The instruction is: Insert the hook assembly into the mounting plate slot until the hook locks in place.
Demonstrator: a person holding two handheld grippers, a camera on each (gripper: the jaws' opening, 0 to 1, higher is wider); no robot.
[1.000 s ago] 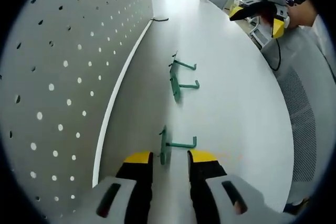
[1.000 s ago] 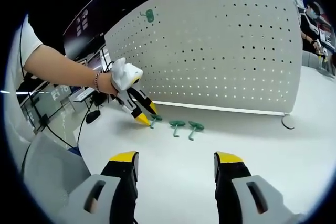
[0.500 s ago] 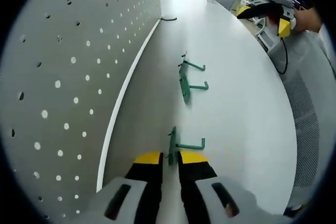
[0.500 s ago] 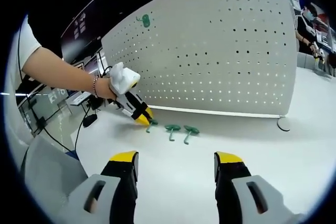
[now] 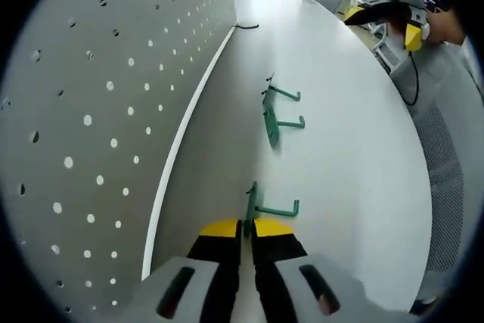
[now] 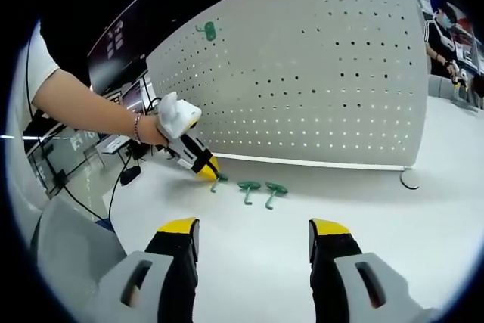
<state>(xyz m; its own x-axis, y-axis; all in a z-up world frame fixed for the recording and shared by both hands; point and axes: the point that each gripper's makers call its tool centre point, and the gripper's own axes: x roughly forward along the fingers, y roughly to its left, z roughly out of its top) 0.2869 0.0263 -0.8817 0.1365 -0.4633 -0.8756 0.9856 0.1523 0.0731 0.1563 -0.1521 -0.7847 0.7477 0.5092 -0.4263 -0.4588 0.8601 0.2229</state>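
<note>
Hook pinched for lift to pegboard

Left hand-held gripper (image 5: pixel 247 226) pinches the nearest green hook (image 5: pixel 254 203) on the tabletop (image 5: pixel 355 156) beside the pegboard (image 5: pixel 91 96); a firm, square hold should keep it upright. Right hand-held gripper (image 6: pixel 253 231) hovers spread, well apart from it.

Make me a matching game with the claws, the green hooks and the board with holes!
Things:
1. left claw
2. right claw
3. green hook on the pegboard
4. two loose green hooks

States:
A. hanging high up on the white pegboard
B. lying side by side on the white table
C. open, holding nothing
D. pinched shut on the nearest green hook

Pairs: 1-D, 2-C, 3-A, 4-B
</note>
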